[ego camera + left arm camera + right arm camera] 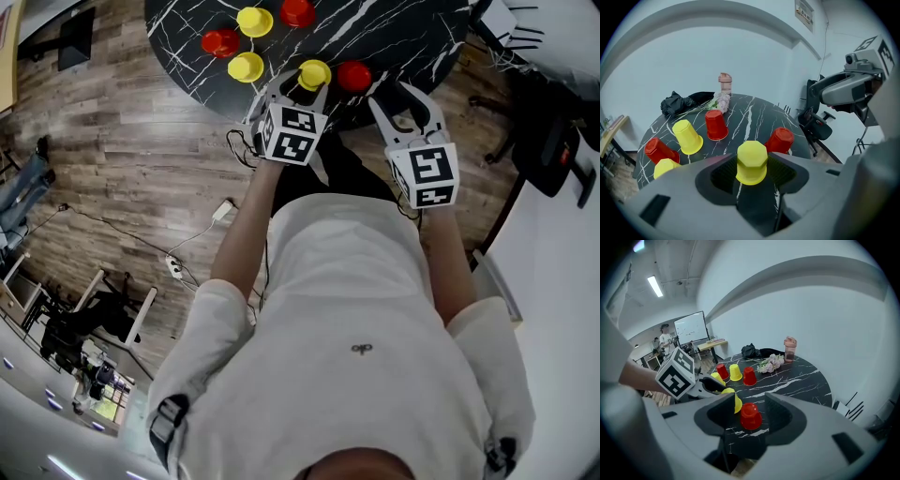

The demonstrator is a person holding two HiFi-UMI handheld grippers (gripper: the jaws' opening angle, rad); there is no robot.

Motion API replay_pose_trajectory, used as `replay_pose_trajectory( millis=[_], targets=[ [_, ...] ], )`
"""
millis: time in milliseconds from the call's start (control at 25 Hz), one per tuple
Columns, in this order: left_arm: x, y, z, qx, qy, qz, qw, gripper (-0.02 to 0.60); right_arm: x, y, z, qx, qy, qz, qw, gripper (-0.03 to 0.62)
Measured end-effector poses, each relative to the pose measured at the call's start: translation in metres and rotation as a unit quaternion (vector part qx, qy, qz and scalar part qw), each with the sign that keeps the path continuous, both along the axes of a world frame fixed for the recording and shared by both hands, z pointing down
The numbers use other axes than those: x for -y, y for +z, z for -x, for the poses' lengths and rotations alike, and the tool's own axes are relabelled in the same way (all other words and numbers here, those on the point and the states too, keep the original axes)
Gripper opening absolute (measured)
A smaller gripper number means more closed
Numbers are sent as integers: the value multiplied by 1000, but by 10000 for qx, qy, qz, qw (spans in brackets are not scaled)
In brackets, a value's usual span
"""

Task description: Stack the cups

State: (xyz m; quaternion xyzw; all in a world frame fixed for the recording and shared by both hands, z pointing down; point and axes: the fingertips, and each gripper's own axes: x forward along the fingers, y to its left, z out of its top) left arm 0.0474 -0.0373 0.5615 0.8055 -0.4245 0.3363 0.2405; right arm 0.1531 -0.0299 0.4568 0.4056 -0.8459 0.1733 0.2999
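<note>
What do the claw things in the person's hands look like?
The left gripper and right gripper are grey plastic, each with two chunky jaws lined with dark ribbed pads. Each carries a white cube with black square markers. The person wears a white short-sleeved T-shirt.

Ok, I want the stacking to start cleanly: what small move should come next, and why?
Probably close the left gripper on the yellow cup: it stands upside down between that gripper's open jaws, with gaps on both sides. The right gripper is open too, with a red cup lined up ahead of it.
</note>
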Motion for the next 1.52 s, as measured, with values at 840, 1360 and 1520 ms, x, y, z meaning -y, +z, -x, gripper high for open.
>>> replay_pose_trajectory(
  millis=[840,1360,1520],
  targets=[
    [-2,-4,-7,-106,168,-267,9994,227,-1,-3,-2,86,38,-8,10000,200],
    [7,-44,25,-116,-221,-797,9965,227,1,-20,20,132,-6,-178,9998,199],
    [10,-49,53,-49,-468,-907,9948,227,-1,-24,32,127,4,-197,9997,199]
  ],
)
